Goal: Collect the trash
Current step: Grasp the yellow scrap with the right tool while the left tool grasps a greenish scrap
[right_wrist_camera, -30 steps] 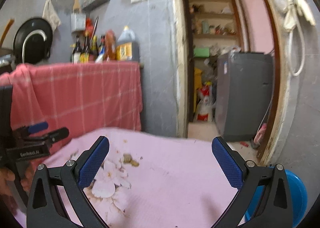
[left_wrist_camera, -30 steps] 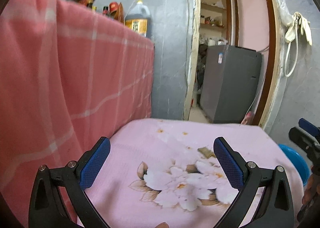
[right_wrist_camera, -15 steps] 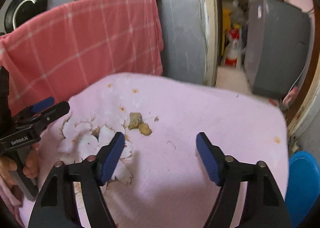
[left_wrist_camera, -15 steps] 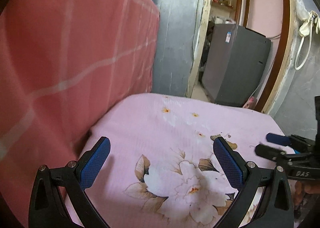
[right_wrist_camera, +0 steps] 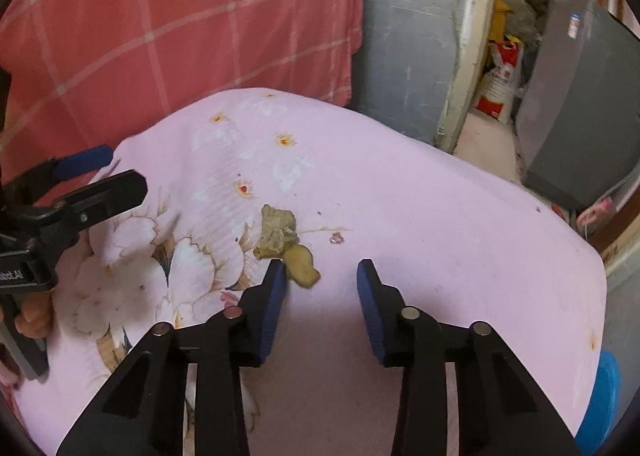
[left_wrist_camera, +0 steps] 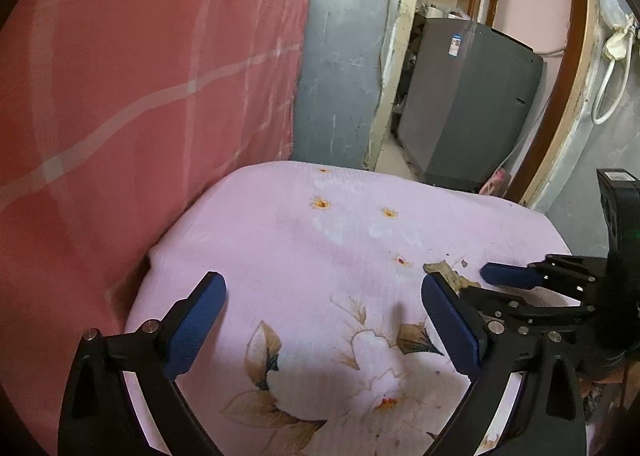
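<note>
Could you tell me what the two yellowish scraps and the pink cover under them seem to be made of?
The scraps look like peel or dried food: matte, lumpy, irregular, though that is uncertain. The pink cover looks like woven fabric with a fine ribbed texture and printed flowers.

The pink flowered cloth point(right_wrist_camera: 420, 215) over the desk looks matt and finely ribbed. The trash scraps point(right_wrist_camera: 286, 244) lying on it are rough, dry and crumpled, yellowish-brown. The red checked cloth point(right_wrist_camera: 180, 27) behind is soft, matt weave. Each claw has matt black plastic arms, textured blue rubbery pads point(right_wrist_camera: 370, 308) and shiny metal pins. The grey appliance point(left_wrist_camera: 468, 103) has a smooth, dull sheen
</note>
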